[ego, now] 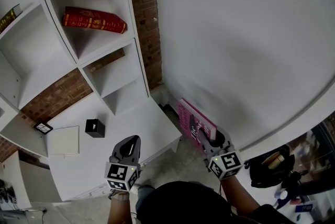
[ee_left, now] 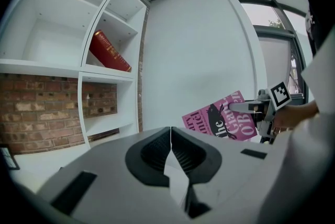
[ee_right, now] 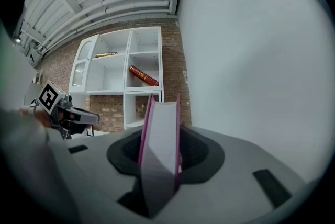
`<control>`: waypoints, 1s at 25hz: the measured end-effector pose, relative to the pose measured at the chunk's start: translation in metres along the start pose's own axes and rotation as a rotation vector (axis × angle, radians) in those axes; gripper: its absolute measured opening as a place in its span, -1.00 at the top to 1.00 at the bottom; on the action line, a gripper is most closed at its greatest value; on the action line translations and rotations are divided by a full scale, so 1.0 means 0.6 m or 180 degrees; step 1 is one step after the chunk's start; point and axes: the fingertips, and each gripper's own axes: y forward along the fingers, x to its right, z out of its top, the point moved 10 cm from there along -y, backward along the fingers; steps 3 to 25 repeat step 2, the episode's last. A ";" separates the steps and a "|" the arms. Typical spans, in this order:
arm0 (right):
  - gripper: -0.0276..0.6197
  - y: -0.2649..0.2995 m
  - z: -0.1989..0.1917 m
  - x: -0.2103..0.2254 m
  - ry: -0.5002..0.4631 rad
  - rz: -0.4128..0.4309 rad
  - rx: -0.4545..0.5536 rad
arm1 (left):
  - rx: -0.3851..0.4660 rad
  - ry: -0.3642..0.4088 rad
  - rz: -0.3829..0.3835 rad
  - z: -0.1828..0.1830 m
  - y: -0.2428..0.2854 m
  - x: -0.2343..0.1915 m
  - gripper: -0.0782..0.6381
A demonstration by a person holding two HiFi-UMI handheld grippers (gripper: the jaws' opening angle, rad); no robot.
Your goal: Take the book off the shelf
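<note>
Right tool (ee_right: 159, 150): jaws part-way apart and clamped on the pink book (ee_right: 160, 136), one ribbed black pad against each cover, page edge facing the camera.
Left tool (ee_left: 170, 140): jaws together at the tips, nothing between them; it hangs over the front edge of the counter (ego: 152, 126).
Pink book, place: off the shelf, in the air in the right tool, right of the counter and close to the plain white wall (ego: 246, 34); whether it touches the wall is hard to judge from above.
Pink book, look: thin paperback, glossy magenta cover with black and white lettering and a dark figure, pale page block.
Tool bodies: smooth grey shells, black grooved pads, a cube with square black-and-white markers at the back of each.
Shelf unit (ego: 132, 63): white painted boards, square compartments, red brick showing behind the open backs.
Red book (ego: 94, 20): thick hardback with gilt tooling, lying tilted in an upper compartment.
Counter items: a small black box (ego: 95, 127), matt and cubic, just beside a flat white square pad (ego: 63, 140).
</note>
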 end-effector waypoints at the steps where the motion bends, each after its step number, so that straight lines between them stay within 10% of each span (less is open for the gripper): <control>1: 0.46 0.001 0.000 -0.002 -0.0001 0.0001 0.0000 | -0.0006 -0.0001 0.0004 -0.001 -0.002 -0.002 0.76; 25: 0.46 0.002 0.001 -0.004 -0.0002 0.0001 -0.0001 | -0.0014 -0.0003 0.0007 -0.003 -0.004 -0.004 0.76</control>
